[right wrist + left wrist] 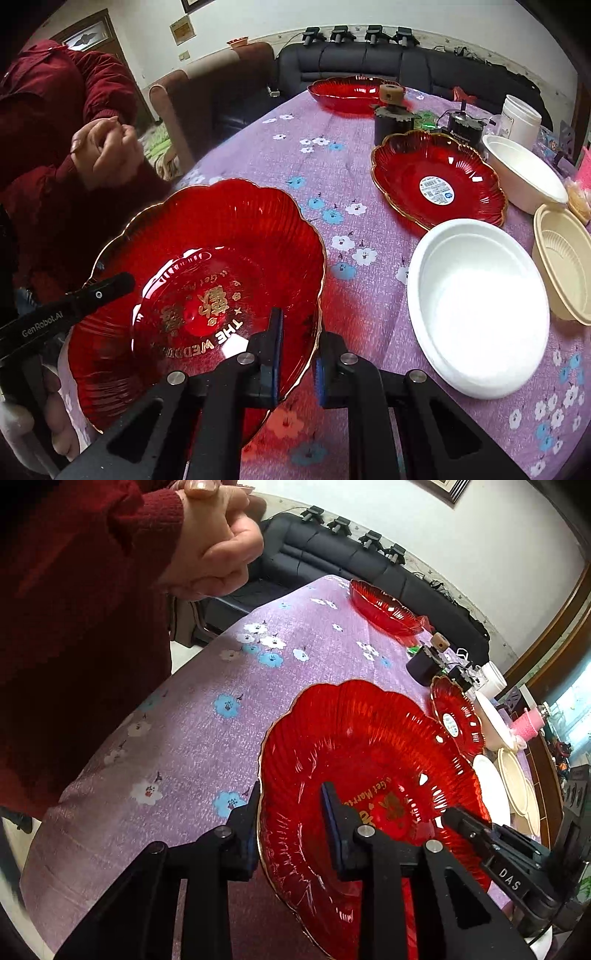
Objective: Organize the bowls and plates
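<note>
Both my tongs, left and right, pinch opposite rims of the large scalloped red glass plate, which spans between them above the counter.

Home living room, black sofa, floral tablecloth, framed pictures, wooden door

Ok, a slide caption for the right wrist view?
Both tools grip the large red plate by opposite rims; white bowl alongside.
</note>
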`<state>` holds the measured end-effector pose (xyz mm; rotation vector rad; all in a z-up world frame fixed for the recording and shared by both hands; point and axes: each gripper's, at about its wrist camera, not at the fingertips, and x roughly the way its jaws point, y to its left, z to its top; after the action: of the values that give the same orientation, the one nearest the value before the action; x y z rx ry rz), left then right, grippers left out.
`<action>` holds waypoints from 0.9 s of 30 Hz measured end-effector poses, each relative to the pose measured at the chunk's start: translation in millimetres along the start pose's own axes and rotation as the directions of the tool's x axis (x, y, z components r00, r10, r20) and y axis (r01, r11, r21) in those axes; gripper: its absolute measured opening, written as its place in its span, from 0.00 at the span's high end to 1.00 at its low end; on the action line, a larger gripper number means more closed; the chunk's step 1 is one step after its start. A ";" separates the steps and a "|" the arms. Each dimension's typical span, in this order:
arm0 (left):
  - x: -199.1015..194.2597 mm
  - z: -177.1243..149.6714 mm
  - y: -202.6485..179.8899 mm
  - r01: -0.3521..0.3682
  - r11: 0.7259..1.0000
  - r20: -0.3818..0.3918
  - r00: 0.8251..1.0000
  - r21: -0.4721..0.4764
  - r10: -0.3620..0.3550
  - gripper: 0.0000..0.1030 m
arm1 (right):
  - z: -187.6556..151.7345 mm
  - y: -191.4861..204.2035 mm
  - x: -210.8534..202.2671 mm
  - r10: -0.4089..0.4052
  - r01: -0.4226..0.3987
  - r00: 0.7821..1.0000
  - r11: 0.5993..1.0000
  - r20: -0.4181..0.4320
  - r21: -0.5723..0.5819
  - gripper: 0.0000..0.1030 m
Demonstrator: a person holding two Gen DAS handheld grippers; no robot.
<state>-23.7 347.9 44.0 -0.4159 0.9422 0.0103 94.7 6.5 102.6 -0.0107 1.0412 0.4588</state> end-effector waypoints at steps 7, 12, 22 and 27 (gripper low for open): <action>19.9 -6.1 4.3 -0.039 0.999 -0.038 0.999 -0.009 0.039 0.73 | -10.7 -5.2 13.3 0.006 -0.005 1.000 1.000 -0.031 0.018 0.85; 15.2 -6.1 6.7 -0.051 0.998 -0.028 0.998 -0.028 0.051 0.63 | -14.6 -5.6 13.0 0.021 -0.021 1.000 0.999 -0.019 0.029 0.83; -83.2 -35.7 -21.1 -0.015 1.000 0.131 0.991 0.002 0.015 0.46 | -39.3 -15.7 -46.1 0.036 -0.035 0.996 0.999 0.078 -0.014 0.72; -137.3 -56.4 -68.5 0.068 0.991 0.209 0.974 0.116 -0.092 0.43 | -79.1 -44.7 -101.3 0.231 -0.245 0.965 0.963 0.125 0.115 0.70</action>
<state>-136.5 288.4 146.3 -0.3441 0.7096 -0.0682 3.2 -88.1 137.1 0.2561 0.9655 0.6031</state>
